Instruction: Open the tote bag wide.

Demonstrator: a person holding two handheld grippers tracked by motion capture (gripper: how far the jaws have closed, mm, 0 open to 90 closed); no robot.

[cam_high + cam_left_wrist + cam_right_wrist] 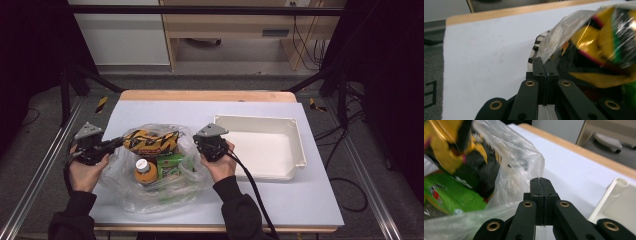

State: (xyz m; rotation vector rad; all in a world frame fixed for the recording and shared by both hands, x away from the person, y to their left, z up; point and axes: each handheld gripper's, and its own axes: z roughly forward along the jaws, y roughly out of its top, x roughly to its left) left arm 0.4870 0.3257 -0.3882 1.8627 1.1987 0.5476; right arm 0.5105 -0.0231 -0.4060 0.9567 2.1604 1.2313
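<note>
Both grippers are clamping the clear plastic bag (150, 192) lying on the white table mat (300, 200): I am holding my left gripper (545, 62) closed on its left edge and my right gripper (541, 183) closed on its right edge. Inside are sitting a yellow snack packet (150, 141), a green packet (170, 165) and an orange-capped bottle (144, 170). Just beside is standing a white tray (295, 145).

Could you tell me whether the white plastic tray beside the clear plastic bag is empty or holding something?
Empty: the white plastic tray shows only its bare floor, while the snacks and bottle sit inside the clear plastic bag.
</note>
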